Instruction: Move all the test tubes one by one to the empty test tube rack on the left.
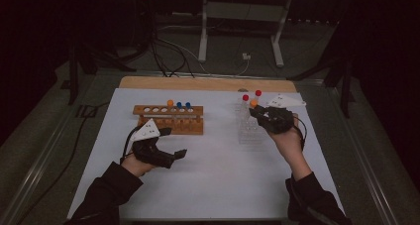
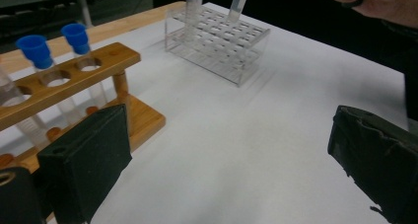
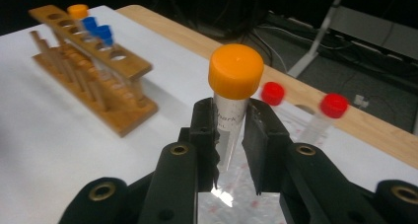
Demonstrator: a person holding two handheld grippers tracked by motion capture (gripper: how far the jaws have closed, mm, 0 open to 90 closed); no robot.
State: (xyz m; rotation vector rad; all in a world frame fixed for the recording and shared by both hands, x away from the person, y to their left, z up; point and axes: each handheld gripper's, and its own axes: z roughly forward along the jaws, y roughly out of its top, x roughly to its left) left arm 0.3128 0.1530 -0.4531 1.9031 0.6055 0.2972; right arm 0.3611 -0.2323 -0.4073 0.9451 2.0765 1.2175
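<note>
My right gripper (image 3: 231, 116) is shut on a clear tube with an orange cap (image 3: 235, 71), holding it upright above the clear plastic rack (image 1: 247, 130). In the high view that gripper (image 1: 255, 111) hovers over the rack's near right part. Two red-capped tubes (image 3: 272, 93) (image 3: 333, 105) stand in the clear rack behind it. My left gripper (image 1: 174, 142) rests low on the white sheet in front of the wooden rack (image 1: 168, 120), its jaws wide apart with nothing between them. The wooden rack holds an orange-capped tube (image 3: 78, 10) and two blue-capped tubes (image 2: 34, 49) (image 2: 76, 36).
A white sheet (image 1: 213, 185) covers the table, with a strip of bare wood (image 1: 208, 83) along its far edge. Several holes of the wooden rack are empty on its left side. Cables and a metal stand (image 1: 242, 17) lie on the dark floor beyond.
</note>
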